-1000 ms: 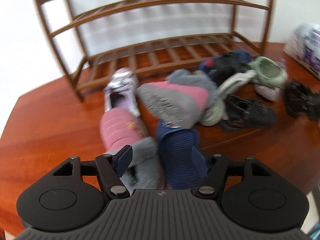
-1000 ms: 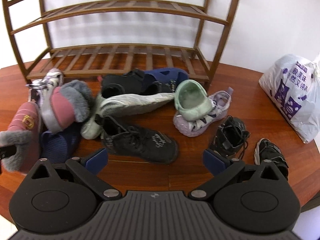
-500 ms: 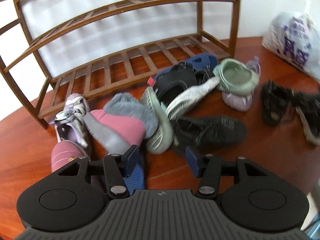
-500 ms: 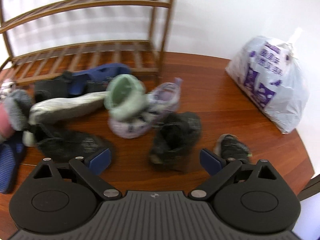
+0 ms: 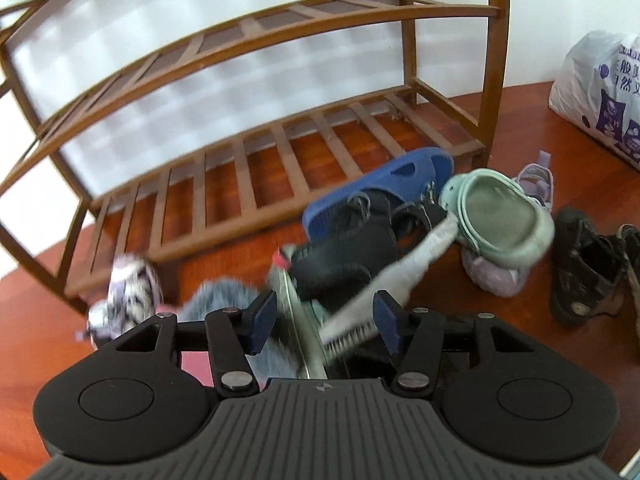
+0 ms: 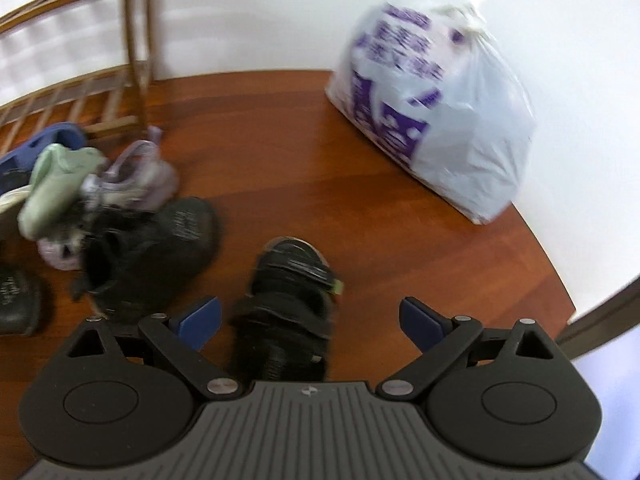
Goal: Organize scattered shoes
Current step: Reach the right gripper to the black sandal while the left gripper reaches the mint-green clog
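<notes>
1. One wooden shoe rack (image 5: 256,184), two slatted tiers visible, both bare; fills the upper left of the left wrist view.
2. One white printed bag (image 6: 436,120), upper right of the right wrist view.
3. Shoes on the red-brown floor (image 6: 304,152): one blue slide (image 5: 384,180), one green clog (image 5: 500,216) atop a lilac shoe (image 5: 496,276), one black strapped sandal (image 6: 288,304), lower centre.
4. Left gripper (image 5: 324,322): fingers moderately apart, holding nothing.
5. Right gripper (image 6: 310,320): fingers wide, straddling the sandal.
</notes>
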A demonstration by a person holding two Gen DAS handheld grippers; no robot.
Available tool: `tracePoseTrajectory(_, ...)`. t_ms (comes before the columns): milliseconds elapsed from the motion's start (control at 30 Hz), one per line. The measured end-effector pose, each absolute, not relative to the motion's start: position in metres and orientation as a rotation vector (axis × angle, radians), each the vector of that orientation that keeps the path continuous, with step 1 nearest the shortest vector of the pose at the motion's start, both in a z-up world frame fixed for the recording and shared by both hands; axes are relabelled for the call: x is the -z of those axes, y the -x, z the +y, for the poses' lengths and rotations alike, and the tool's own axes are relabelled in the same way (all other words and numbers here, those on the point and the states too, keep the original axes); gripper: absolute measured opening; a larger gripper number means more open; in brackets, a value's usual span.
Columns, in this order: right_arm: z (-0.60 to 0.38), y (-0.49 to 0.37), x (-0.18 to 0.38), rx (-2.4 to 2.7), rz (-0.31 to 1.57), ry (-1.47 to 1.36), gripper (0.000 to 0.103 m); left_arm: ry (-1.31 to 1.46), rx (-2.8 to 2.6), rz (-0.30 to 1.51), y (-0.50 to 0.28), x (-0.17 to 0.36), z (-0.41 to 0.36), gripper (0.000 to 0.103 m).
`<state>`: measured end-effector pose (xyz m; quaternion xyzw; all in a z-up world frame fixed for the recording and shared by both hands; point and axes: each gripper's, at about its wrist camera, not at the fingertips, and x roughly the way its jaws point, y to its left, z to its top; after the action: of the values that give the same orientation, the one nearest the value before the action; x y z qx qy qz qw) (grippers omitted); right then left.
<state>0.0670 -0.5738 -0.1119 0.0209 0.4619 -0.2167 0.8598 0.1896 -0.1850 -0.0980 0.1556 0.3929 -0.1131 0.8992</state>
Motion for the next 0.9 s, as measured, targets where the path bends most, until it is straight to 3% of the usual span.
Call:
tracePoseTrajectory(233, -0.602, -0.066, 0.133, 0.467, 1.032, -0.097, 0.088, -0.350, 0.308, 0.815, -0.228, 0.099, -0.204, 0.058)
tracePoseTrajectory(500, -0.616, -0.073, 0.146, 0.427, 1.048, -0.164, 0.087, -0.352, 0.366, 0.817, -0.241, 0.100, -0.238, 0.061)
tracePoseTrajectory(567, -0.616, -0.072, 0.144, 0.420, 1.051, -0.166, 0.079, -0.351, 0.392, 0.823, -0.244, 0.102, -0.250, 0.061)
tracePoseTrajectory(900, -0.617, -0.068, 0.137, 0.383, 1.068, -0.179, 0.079, -0.333, 0.498, 0.843, -0.262, 0.119, -0.297, 0.061)
